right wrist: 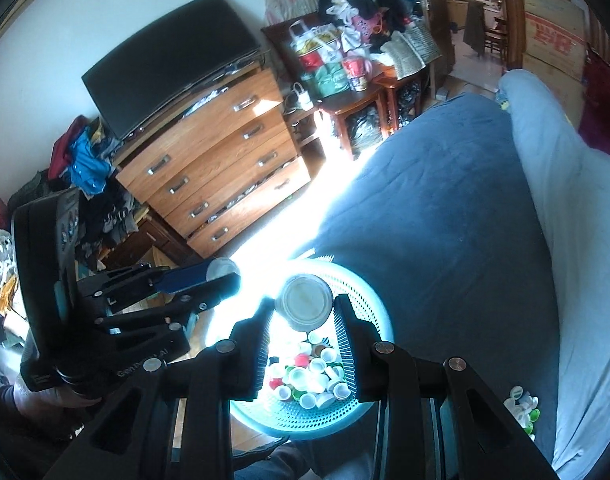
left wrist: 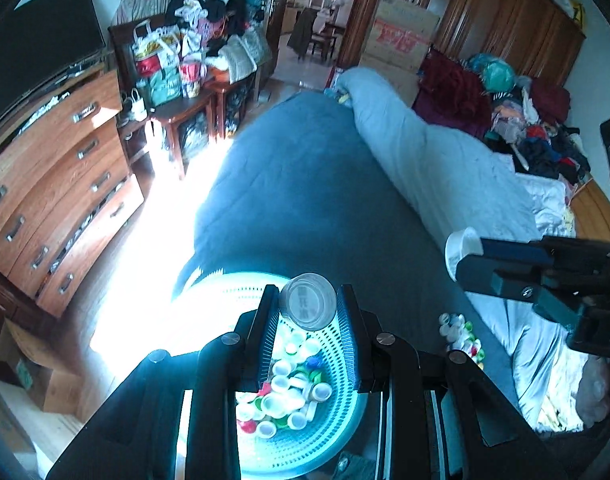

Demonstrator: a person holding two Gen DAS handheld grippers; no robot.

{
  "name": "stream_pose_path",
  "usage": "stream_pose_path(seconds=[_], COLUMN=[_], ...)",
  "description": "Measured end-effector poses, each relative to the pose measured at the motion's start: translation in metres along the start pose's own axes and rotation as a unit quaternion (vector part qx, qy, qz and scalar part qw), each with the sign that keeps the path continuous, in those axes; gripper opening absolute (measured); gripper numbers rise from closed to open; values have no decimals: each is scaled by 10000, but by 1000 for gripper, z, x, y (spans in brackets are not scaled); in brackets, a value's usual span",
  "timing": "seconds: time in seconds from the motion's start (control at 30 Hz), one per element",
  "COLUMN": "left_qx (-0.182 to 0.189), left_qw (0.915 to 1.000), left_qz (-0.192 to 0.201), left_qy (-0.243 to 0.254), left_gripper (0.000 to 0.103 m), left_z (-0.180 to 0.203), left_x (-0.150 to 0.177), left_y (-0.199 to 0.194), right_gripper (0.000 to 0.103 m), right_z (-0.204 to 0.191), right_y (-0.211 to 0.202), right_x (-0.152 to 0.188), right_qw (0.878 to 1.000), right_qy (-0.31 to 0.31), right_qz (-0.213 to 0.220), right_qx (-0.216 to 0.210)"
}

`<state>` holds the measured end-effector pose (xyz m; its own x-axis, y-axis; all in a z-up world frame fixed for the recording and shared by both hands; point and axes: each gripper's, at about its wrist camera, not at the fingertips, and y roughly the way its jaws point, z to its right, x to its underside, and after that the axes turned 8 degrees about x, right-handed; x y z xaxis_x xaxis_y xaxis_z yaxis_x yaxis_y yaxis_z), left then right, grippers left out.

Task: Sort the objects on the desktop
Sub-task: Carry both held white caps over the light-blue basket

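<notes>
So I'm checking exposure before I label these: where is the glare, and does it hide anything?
Left wrist view: sunlight blows out the floor left of the basket and its far rim; the caps inside stay readable. Right wrist view: the same glare washes out the basket's left rim and the left gripper tips. Both views show fisheye bending at the edges.

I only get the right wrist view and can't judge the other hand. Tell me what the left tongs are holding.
Observer: The left tongs clamp a wide round lid; its face carries printed characters.
Operator: Report my own grip from the side.
Observer: The right tongs pinch a white lid across its wall, its rim sticking out past the tips.
Operator: Describe the bed's far side.
Observer: Heaped clothes lie there.
</notes>
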<state>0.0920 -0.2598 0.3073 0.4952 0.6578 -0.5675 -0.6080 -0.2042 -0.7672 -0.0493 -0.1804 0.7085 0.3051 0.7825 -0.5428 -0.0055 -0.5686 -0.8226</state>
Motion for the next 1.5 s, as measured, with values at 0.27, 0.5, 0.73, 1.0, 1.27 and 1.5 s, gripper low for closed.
stream_pose_path(seconds=[0.27, 0.5, 0.73, 1.0, 1.27, 1.5], left_qx=[14, 26, 34, 48, 52, 27], left_qw=[9998, 9996, 9995, 9993, 9991, 9989], left_qz=[-158, -211, -265, -310, -374, -430], left_qy=[-84, -161, -181, -191, -180, -204], left_gripper=[25, 25, 25, 25, 25, 25], left_z=[-22, -34, -41, -42, -40, -40], left_x=[-2, 0, -1, -1, 0, -1], left_y=[7, 9, 10, 12, 13, 15], right_gripper=[34, 34, 34, 34, 35, 35], right_z=[-12, -18, -20, -24, -26, -26], right_y=[15, 25, 31, 35, 39, 42], right_x=[-13, -19, -22, -23, -23, -20], right_qw=[9997, 9994, 9993, 9992, 9990, 9988], right_qy=[-81, -156, -138, -131, -134, -134], right_qz=[-208, -299, -343, -381, -430, -469], right_qx=[21, 7, -2, -1, -34, -72])
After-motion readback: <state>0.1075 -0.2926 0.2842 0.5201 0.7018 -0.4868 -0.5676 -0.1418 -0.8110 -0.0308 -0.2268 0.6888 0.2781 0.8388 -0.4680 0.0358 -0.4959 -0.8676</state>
